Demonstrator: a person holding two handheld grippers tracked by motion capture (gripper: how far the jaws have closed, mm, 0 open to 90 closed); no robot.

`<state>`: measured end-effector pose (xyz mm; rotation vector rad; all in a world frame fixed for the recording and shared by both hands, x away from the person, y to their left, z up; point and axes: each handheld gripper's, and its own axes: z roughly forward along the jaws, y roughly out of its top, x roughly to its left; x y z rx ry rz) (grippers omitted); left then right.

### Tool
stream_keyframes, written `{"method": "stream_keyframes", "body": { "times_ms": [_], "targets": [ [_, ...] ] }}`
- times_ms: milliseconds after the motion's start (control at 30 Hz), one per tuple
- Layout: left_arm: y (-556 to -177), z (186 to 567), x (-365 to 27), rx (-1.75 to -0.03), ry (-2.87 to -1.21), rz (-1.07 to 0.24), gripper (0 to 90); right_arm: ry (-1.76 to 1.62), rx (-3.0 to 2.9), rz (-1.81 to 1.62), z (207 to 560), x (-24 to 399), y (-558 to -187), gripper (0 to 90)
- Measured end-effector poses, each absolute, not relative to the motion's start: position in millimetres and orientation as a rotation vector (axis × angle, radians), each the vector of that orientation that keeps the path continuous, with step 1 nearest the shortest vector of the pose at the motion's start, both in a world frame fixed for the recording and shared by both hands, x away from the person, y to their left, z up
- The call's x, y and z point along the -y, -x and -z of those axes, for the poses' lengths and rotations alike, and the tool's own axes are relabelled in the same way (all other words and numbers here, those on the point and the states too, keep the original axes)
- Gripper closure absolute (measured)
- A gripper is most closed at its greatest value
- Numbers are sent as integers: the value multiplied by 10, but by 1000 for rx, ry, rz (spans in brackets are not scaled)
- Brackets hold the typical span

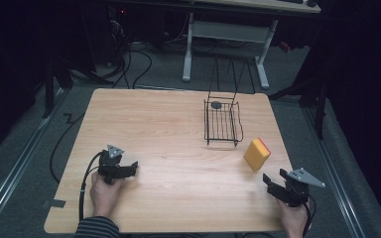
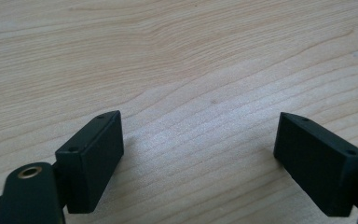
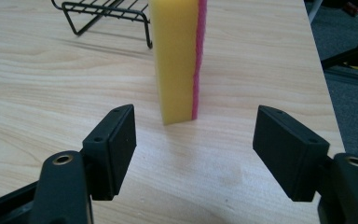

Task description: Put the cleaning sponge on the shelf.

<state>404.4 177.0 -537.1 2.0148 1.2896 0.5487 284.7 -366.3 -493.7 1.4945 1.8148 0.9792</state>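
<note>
Right gripper [image 3: 193,128] jaws wide apart, nothing between the pads, nothing touched; it sits low over the table [image 1: 154,129] near the right front corner, aimed at the sponge [image 3: 179,56]. Left gripper [image 2: 198,149] also spread wide, empty, just bare wood grain between its jaws; in the high view it rests near the left front, well apart from everything else. Table is light wood, and most of it is bare. Wire rack [image 1: 222,121] stands right of centre toward the far edge, black, with tall thin uprights at the back; a small dark round thing [image 1: 216,104] lies at its far end, too small to identify. Sponge stands on edge just ahead of the right gripper, between it and the rack, yellow body with a pink-red layer on one face. Its top is cut off in the right gripper view, and the rack there shows just its near feet and rim.
</note>
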Motion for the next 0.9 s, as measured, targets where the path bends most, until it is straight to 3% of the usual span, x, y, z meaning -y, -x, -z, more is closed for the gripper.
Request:
{"method": "stream_keyframes", "body": {
  "times_ms": [900],
  "targets": [
    [-4044, 5371, -1771, -1289, -2015, -549, 163, -1457, -1824, -1048, 4773, 3526, -3228, 304]
  ]
}}
